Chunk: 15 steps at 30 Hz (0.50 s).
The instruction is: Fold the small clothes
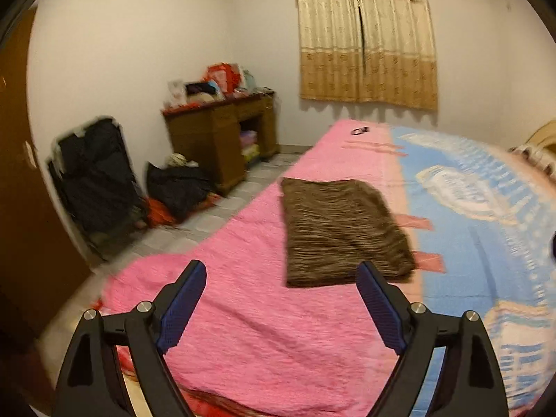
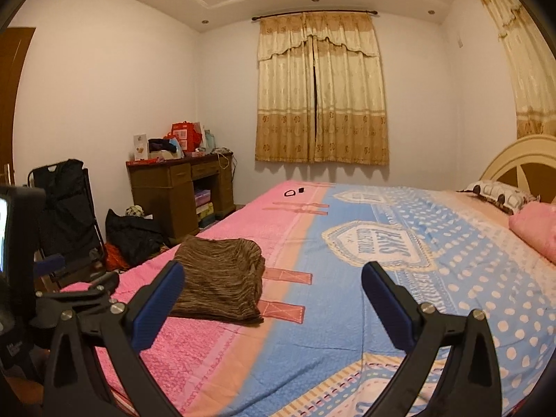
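Lying folded on the bed's (image 2: 347, 312) pink left side, the brown garment (image 1: 342, 231) is probably finished; both left tongs (image 1: 281, 304) and right tongs (image 2: 272, 300) are hovering wide, holding nothing.

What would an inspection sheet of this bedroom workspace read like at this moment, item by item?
Surface: bed cover, pink along one side, blue patterned beyond; lies fairly flat.
Job's things: brown garment folded into a rectangle, lying on the pink part.
Clutter: small dark items near the bed's far edge; pillows at the headboard.
Grippers: left gripper open, nothing between its pads; right gripper open, empty; both clear of the garment.
Cables: a light cord hangs at the desk's far end; none on the bed.
Surroundings: wooden desk piled with boxes, dark bags on the floor, closed curtains.
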Available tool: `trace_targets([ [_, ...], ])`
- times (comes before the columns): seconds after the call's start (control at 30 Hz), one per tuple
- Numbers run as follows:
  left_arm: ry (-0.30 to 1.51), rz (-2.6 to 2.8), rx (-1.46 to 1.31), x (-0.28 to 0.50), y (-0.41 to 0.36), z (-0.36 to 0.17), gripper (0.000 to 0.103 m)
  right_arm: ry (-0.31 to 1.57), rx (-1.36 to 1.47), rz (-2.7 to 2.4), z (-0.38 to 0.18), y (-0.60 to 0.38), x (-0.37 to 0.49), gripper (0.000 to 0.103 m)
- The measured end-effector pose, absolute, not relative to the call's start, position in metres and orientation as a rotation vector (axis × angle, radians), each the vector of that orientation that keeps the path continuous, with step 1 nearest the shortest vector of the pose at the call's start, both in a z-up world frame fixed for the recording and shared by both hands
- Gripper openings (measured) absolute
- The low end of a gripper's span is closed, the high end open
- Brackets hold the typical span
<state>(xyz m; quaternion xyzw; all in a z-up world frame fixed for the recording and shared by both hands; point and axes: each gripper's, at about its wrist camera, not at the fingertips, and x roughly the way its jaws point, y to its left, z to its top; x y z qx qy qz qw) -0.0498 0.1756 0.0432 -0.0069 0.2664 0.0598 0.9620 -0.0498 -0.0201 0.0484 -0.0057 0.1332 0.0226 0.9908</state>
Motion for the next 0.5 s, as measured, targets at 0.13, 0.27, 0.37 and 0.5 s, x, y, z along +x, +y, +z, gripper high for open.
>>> trace_targets([
  [0.13, 0.531, 0.108, -0.018, -0.05, 0.175, 0.042, 0.088, 0.275, -0.004, 0.05, 0.048, -0.023, -0.049, 0.103],
  [0.27, 0.466, 0.117, -0.019, -0.058, 0.173, 0.046, 0.088, 0.284, 0.006, 0.042, 0.045, -0.028, -0.049, 0.103],
  [0.37, 0.427, 0.142, 0.021, -0.063, 0.169, 0.049, 0.088, 0.31, 0.026, 0.037, 0.042, -0.032, -0.044, 0.103],
  [0.5, 0.465, 0.118, 0.021, -0.058, 0.168, 0.046, 0.088, 0.329, 0.051, 0.03, 0.04, -0.038, -0.041, 0.103],
])
